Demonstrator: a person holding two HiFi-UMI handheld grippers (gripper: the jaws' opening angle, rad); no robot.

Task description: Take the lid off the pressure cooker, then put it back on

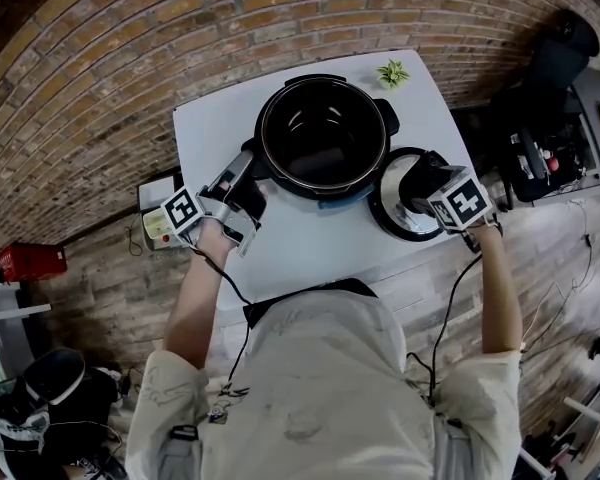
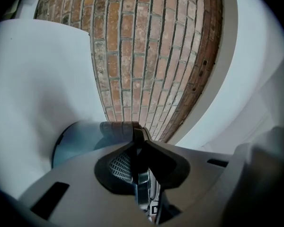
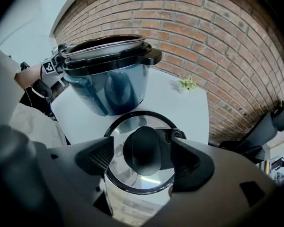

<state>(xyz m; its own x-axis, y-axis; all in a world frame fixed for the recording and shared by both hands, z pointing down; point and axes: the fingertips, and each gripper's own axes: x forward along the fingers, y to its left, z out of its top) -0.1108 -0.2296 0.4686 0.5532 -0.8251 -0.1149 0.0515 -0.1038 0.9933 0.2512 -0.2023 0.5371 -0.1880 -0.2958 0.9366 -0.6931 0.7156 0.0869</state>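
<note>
The open pressure cooker [image 1: 322,136] stands on the white table [image 1: 310,253], its dark pot empty. My left gripper [image 1: 246,165] is shut on the cooker's left side handle [image 2: 119,126], which shows as a dark edge clamped between the pads in the left gripper view. The lid [image 1: 390,220] lies flat on the table to the right of the cooker [image 3: 109,74]. My right gripper [image 1: 423,178] hangs over the lid [image 3: 132,126], pointing steeply down. Its jaws stand wide on either side of the black knob [image 3: 143,150], with gaps between the pads and the knob.
A small potted plant [image 1: 392,73] sits at the table's far right corner. The lid lies close to the table's right edge. Dark equipment and cables [image 1: 540,158] stand on the floor at right, a white device [image 1: 155,223] at left. A brick surface lies beyond the table.
</note>
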